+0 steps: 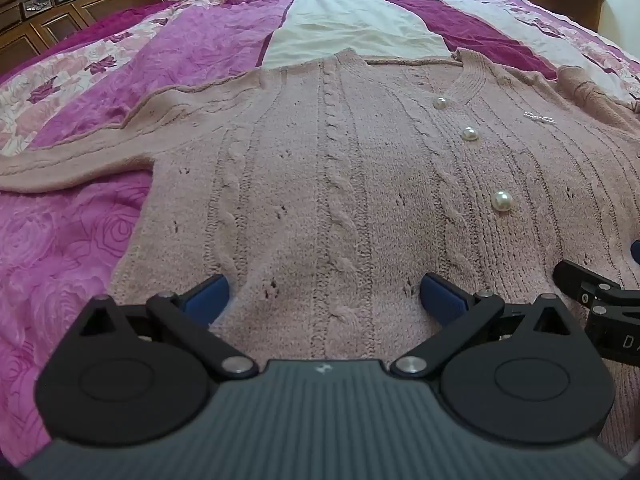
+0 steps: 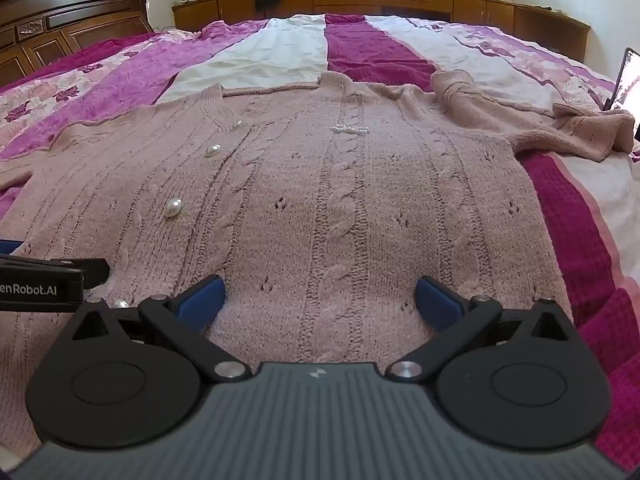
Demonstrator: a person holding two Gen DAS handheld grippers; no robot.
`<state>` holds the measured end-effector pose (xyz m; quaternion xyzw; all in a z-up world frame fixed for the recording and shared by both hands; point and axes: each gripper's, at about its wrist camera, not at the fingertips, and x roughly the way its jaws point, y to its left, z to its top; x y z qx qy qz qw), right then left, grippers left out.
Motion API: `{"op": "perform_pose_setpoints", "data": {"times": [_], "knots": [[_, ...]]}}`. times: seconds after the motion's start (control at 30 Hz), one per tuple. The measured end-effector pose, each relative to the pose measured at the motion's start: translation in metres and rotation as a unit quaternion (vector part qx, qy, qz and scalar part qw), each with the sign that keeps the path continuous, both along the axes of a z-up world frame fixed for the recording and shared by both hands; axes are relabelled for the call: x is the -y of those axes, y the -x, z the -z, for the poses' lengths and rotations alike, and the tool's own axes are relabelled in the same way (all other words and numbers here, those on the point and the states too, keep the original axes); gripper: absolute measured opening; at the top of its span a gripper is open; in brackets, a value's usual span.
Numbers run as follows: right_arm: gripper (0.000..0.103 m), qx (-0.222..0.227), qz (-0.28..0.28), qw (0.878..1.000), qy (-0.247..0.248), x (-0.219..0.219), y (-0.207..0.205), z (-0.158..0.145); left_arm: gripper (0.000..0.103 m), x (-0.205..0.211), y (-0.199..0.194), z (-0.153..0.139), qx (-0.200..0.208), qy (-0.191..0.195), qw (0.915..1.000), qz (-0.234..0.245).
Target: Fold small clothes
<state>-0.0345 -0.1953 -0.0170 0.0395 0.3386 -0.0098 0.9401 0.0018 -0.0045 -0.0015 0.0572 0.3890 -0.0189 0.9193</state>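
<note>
A pink cable-knit cardigan (image 1: pixel 340 168) with pearl buttons (image 1: pixel 502 201) lies flat and face up on the bed, neck away from me. Its left sleeve (image 1: pixel 72 160) stretches out sideways; its right sleeve (image 2: pixel 560 128) lies bunched at the far right. My left gripper (image 1: pixel 324 294) hovers open over the lower left half of the cardigan (image 2: pixel 320 200), nothing between its blue pads (image 1: pixel 206 294). My right gripper (image 2: pixel 320 298) hovers open over the lower right half, its blue pads (image 2: pixel 200 300) wide apart. Each gripper shows at the edge of the other's view.
The bed carries a striped pink, magenta and white bedspread (image 1: pixel 192 44). A dark wooden headboard (image 2: pixel 60 12) stands at the far left, a low wooden cabinet (image 2: pixel 380 0) with books and clothes along the back wall. A laptop screen (image 2: pixel 628 80) sits at the right edge.
</note>
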Motion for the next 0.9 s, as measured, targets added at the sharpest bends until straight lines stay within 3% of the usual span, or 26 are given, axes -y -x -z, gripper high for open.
{"op": "perform_pose_setpoints", "data": {"times": [0.9], "knots": [[0.103, 0.002, 0.0, 1.0, 0.001, 0.0019, 0.0003, -0.0001, 0.103, 0.0005, 0.0005, 0.0003, 0.002, 0.0, 1.0, 0.0]]}}
